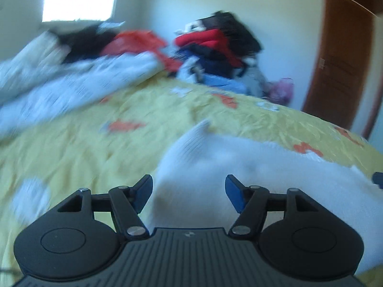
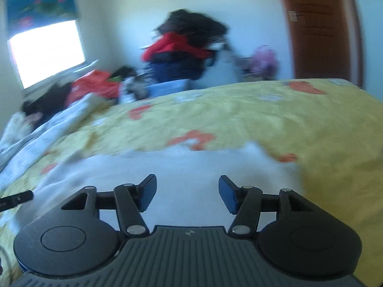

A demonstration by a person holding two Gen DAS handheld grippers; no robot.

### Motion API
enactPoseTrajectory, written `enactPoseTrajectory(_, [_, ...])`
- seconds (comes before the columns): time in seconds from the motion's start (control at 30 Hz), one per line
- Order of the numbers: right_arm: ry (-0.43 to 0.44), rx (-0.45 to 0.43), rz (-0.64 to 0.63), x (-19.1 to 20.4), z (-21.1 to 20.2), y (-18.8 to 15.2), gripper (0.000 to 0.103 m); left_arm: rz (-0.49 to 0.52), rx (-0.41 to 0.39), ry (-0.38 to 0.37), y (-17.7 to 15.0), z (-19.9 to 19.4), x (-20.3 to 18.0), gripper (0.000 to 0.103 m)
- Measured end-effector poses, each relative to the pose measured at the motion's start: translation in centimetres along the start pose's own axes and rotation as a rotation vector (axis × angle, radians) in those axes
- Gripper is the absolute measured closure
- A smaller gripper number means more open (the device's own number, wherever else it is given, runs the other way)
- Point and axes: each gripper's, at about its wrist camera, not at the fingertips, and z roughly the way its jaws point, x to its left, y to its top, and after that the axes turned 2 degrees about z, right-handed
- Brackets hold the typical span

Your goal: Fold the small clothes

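A small white garment (image 1: 215,162) lies on the yellow patterned bedspread (image 1: 83,148), blurred by motion. My left gripper (image 1: 189,191) is open above its near left part, holding nothing. In the right wrist view the same white garment (image 2: 182,174) spreads under my right gripper (image 2: 188,192), which is also open and empty. The tip of the left gripper (image 2: 16,199) shows at the left edge of the right wrist view, and the tip of the right gripper (image 1: 378,178) at the right edge of the left wrist view.
A white quilt (image 1: 59,91) is bunched at the bed's left. A pile of red, dark and blue clothes (image 1: 215,50) stands behind the bed by the wall. A brown door (image 1: 342,59) is at the right, a bright window (image 2: 47,52) at the left.
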Motion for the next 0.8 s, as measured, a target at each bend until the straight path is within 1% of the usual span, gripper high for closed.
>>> enactPoseTrajectory(0.03, [0.017,0.015,-0.028,1.1,0.8,0.1,0.04,-0.002,0.011,0.002,-0.3,-0.2,0.4,0.036])
enactPoseTrajectory(0.13, [0.031,0.048,-0.121,4.0,3.2,0.1,0.039,0.02,0.026,0.013,-1.0,-0.5,0.5,0.036])
enactPoseTrajectory(0.2, [0.046,0.088,-0.143,5.1,4.6,0.0,0.037,0.012,0.038,-0.009,-1.0,-0.1,0.5,0.036])
enactPoseTrajectory(0.23, [0.042,0.116,-0.155,5.5,5.4,-0.3,0.032,0.009,0.062,-0.013,-1.0,0.4,0.4,0.037])
enactPoseTrajectory(0.27, [0.02,0.153,-0.176,5.7,6.3,-0.7,0.03,0.008,0.098,-0.012,-1.1,1.2,0.2,0.037])
enactPoseTrajectory(0.3, [-0.001,0.168,-0.208,5.8,6.8,-1.4,0.029,-0.002,0.134,-0.011,-1.3,1.9,0.2,0.036])
enactPoseTrajectory(0.33, [0.001,0.143,-0.241,5.8,6.8,-2.0,0.027,-0.027,0.152,-0.012,-1.5,2.5,0.4,0.035])
enactPoseTrajectory(0.37, [0.004,0.138,-0.248,5.6,6.7,-2.3,0.027,-0.055,0.152,-0.019,-1.6,2.8,0.8,0.035])
enactPoseTrajectory(0.4, [0.007,0.144,-0.233,5.5,6.6,-2.2,0.027,-0.073,0.156,-0.022,-1.6,3.0,0.9,0.035])
enactPoseTrajectory(0.5, [-0.003,0.179,-0.249,6.1,6.5,-1.5,0.027,-0.072,0.169,-0.028,-1.3,3.0,1.0,0.035])
enactPoseTrajectory(0.57, [-0.013,0.193,-0.243,6.6,6.0,-0.7,0.029,-0.104,0.181,-0.04,-1.1,2.4,1.7,0.035])
enactPoseTrajectory(0.6, [-0.015,0.186,-0.239,6.9,5.7,-0.3,0.028,-0.134,0.19,-0.041,-1.1,2.0,2.3,0.035])
enactPoseTrajectory(0.63, [-0.002,0.161,-0.235,7.3,5.2,0.2,0.028,-0.176,0.202,-0.038,-1.1,1.3,2.9,0.036])
enactPoseTrajectory(0.67, [0.028,0.136,-0.23,7.7,4.9,0.7,0.027,-0.23,0.214,-0.042,-1.2,0.9,3.5,0.035])
enactPoseTrajectory(0.73, [0.094,0.106,-0.218,8.6,4.5,1.4,0.025,-0.378,0.239,-0.083,-2.0,-0.2,4.9,0.035])
enactPoseTrajectory(0.8, [0.147,0.093,-0.221,9.9,4.7,1.7,0.023,-0.541,0.254,-0.144,-3.0,-0.9,6.2,0.035])
